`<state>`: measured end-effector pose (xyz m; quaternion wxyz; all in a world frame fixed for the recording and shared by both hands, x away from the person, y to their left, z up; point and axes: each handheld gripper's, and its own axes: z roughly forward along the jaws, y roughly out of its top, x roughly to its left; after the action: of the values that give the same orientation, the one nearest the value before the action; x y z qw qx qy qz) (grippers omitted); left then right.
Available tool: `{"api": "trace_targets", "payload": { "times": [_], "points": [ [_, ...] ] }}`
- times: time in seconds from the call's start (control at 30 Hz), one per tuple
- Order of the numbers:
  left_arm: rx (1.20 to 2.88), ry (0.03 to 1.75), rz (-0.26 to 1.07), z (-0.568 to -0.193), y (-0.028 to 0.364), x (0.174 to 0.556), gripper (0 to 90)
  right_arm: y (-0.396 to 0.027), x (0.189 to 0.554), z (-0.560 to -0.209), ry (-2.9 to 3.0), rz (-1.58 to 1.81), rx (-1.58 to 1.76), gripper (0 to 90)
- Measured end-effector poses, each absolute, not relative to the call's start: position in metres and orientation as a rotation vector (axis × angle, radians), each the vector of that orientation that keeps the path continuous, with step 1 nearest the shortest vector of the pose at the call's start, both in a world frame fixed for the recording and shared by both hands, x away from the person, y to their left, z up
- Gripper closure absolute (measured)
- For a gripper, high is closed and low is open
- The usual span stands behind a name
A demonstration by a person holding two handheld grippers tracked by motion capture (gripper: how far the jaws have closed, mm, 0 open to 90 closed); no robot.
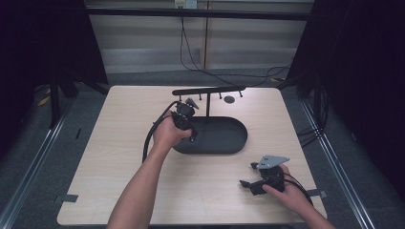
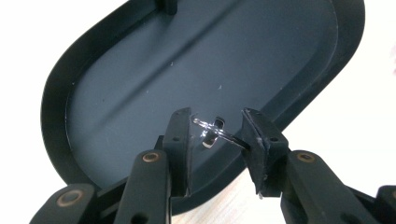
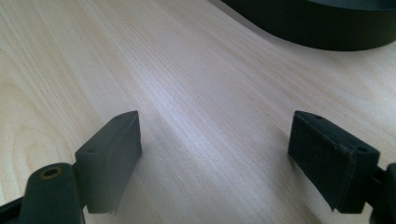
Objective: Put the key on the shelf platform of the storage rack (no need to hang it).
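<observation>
The left gripper (image 2: 215, 133) has its two jaws pressed on a small shiny ring (image 2: 215, 129). The ring is made of thin silver wire and sits right between the two pads, with a little metal bit hanging from it. You can see this in the left gripper view. In the high view the ring is too tiny to make out; there the left gripper (image 1: 184, 117) is just a dark lump in the person's left hand (image 1: 170, 135).

Just under the ring and behind it is the black tray (image 2: 70, 93). It is long with round ends and has a low wall all round. The left gripper view shows its smooth dark floor up close. The high view shows more: a thin post stands at the back of the black tray (image 1: 241, 138) and holds up a black bar (image 1: 208, 90) with little pegs hanging down from it. The left gripper is above the tray's left end, near that post.

The right gripper (image 3: 212, 156) has its jaws wide apart with nothing between them. Under them is the bare wooden table (image 3: 187, 70), and the tray's dark wall (image 3: 317, 28) is farther off. In the high view the right gripper (image 1: 253, 177) rests low near the table's front right part, well apart from the tray, held in the right hand (image 1: 289, 191).
</observation>
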<state>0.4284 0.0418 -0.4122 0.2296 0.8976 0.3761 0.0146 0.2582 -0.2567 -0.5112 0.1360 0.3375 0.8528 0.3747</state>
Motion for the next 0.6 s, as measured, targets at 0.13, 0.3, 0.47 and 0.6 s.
{"api": "trace_targets", "payload": {
  "times": [0.13, 0.3, 0.47, 0.6],
  "points": [
    [2.467, 1.037, 0.040, -0.415, 0.041, 0.430, 64.3, -0.257, 0.258, -0.511, 2.469, 1.085, 0.977, 17.0],
    [2.457, 1.050, 0.053, -0.421, 0.041, 0.432, 64.3, -0.257, 0.258, -0.511, 2.469, 1.085, 0.977, 17.0],
    [2.462, 1.054, 0.054, -0.427, 0.040, 0.434, 64.3, -0.257, 0.258, -0.511, 2.470, 1.084, 0.980, 17.0],
    [2.462, 1.072, 0.063, -0.431, 0.039, 0.434, 64.3, -0.257, 0.258, -0.511, 2.470, 1.084, 0.980, 17.0]
  ]
}}
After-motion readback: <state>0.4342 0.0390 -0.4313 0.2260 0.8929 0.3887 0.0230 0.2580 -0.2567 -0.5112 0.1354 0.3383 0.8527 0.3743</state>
